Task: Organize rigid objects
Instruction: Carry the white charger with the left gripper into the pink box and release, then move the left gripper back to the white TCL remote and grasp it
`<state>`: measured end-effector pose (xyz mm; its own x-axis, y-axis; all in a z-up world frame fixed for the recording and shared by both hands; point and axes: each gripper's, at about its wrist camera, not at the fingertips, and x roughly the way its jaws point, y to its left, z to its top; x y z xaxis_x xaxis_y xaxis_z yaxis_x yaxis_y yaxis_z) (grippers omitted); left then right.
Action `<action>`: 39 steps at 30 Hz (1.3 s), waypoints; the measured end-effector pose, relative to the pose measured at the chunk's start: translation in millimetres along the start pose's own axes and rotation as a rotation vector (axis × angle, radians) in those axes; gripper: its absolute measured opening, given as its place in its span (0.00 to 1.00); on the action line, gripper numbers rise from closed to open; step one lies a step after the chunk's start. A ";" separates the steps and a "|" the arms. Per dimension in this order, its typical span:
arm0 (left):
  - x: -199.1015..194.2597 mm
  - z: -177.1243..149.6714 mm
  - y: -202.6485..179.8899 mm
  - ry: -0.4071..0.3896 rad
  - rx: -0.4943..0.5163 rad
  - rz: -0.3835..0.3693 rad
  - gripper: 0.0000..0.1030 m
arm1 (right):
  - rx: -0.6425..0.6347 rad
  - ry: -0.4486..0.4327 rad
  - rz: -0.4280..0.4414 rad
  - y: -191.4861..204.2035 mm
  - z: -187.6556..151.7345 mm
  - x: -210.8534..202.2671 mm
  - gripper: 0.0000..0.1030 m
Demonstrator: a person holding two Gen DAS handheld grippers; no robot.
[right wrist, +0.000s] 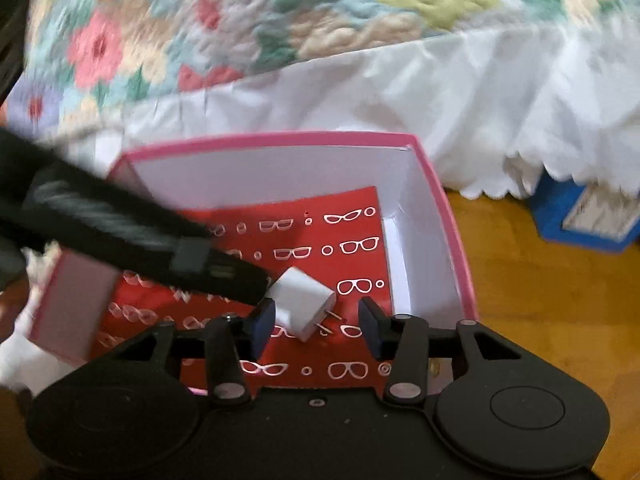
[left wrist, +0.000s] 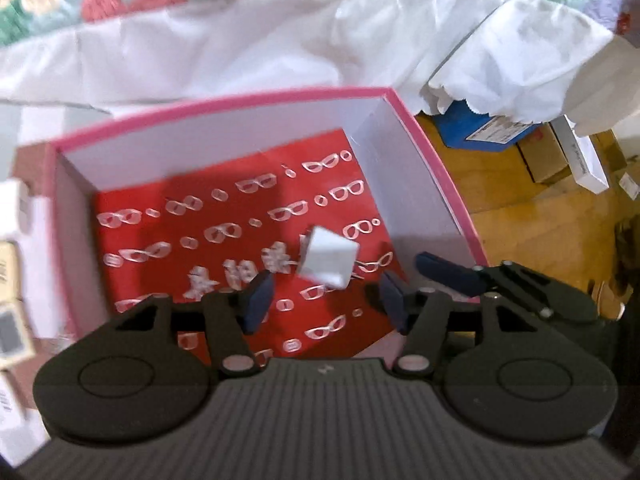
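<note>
A pink-rimmed box (left wrist: 424, 136) with white walls and a red floor printed with white glasses stands on a wooden floor. A white plug adapter (left wrist: 328, 258) with metal prongs lies on the red floor; it also shows in the right wrist view (right wrist: 300, 304). My left gripper (left wrist: 326, 300) is open above the box, just short of the adapter. My right gripper (right wrist: 316, 324) is open over the box (right wrist: 452, 208), its left pad close beside the adapter. The left gripper's black body (right wrist: 132, 236) crosses the right wrist view.
A bed with a floral quilt (right wrist: 260, 28) and white skirt (left wrist: 240, 44) runs behind the box. A blue box (left wrist: 480, 128) and cardboard boxes (left wrist: 544, 156) sit on the wooden floor (right wrist: 540, 300) at right. Small white boxes (left wrist: 12, 208) lie at left.
</note>
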<state>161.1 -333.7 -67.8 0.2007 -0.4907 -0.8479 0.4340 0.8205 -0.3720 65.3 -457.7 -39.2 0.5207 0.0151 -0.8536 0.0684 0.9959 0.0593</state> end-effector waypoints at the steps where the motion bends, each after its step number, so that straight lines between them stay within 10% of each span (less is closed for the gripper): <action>1: -9.9 1.1 4.5 -0.008 0.015 0.003 0.56 | 0.006 -0.003 0.018 1.4 1.2 -5.4 0.49; 8: -83.4 -5.0 36.9 -0.046 0.097 0.011 0.56 | -0.140 -0.035 0.097 49.2 1.1 -52.9 0.49; 20: -176.1 -46.4 118.1 -0.001 0.170 0.160 0.58 | -0.245 0.018 0.489 183.6 11.4 -92.0 0.51; 28: -163.2 -89.1 199.3 0.100 0.008 0.209 0.60 | -0.420 0.068 0.587 257.2 -15.1 -44.3 0.72; 31: -155.3 -101.5 206.2 0.013 -0.013 0.262 0.64 | -0.504 0.074 0.591 276.4 -29.3 -7.8 0.74; 39: -115.5 -119.9 257.4 0.009 -0.224 0.307 0.68 | -0.412 0.106 0.559 289.2 -41.3 79.2 0.75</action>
<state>144.4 -30.7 -110.9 0.2837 -0.2107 -0.9355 0.1523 0.9731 -0.1730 91.2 -164.8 -111.0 0.2963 0.5220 -0.7999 -0.5245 0.7888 0.3205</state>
